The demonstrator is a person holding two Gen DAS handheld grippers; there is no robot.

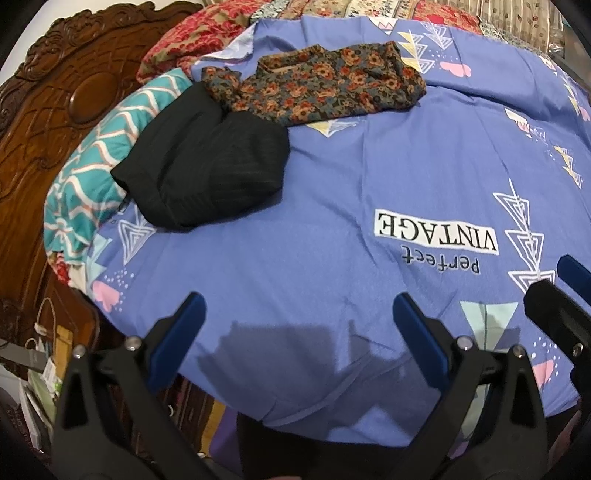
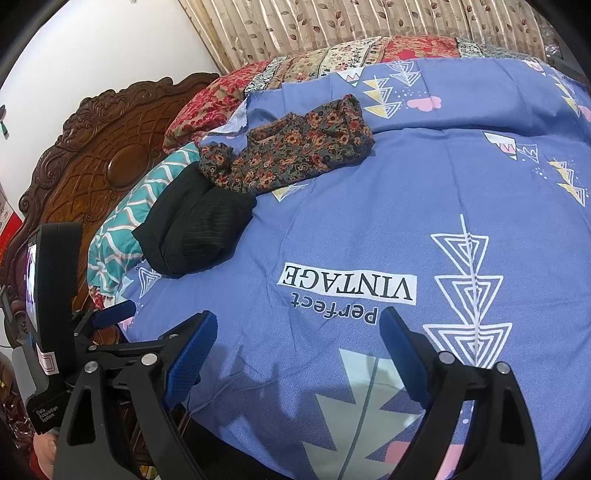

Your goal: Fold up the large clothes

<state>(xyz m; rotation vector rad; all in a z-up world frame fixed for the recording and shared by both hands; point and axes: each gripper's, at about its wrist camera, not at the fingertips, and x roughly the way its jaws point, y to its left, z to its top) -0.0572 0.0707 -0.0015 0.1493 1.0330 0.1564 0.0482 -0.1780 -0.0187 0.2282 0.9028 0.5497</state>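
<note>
A black pinstriped garment (image 1: 207, 170) (image 2: 199, 230) lies folded near the bed's left side. Just beyond it rests a folded dark floral garment (image 1: 321, 86) (image 2: 291, 147), one corner overlapping the black one. Both lie on a blue bedsheet (image 1: 332, 221) (image 2: 369, 221) printed with "perfect VINTAGE". My left gripper (image 1: 299, 306) hovers open over the sheet's near edge, nothing between its blue pads. My right gripper (image 2: 299, 325) is also open and empty above the sheet. In the left wrist view the right gripper (image 1: 569, 291) shows at the right edge; in the right wrist view the left gripper (image 2: 110, 314) sits at lower left.
A carved wooden headboard (image 1: 55, 122) (image 2: 99, 155) stands to the left. A teal zigzag pillow (image 1: 99, 158) (image 2: 125, 221) and red floral bedding (image 1: 199, 37) (image 2: 207, 107) lie by it. Leaf-patterned curtains (image 2: 332, 26) hang behind the bed. Clutter (image 1: 37, 369) sits on the floor at lower left.
</note>
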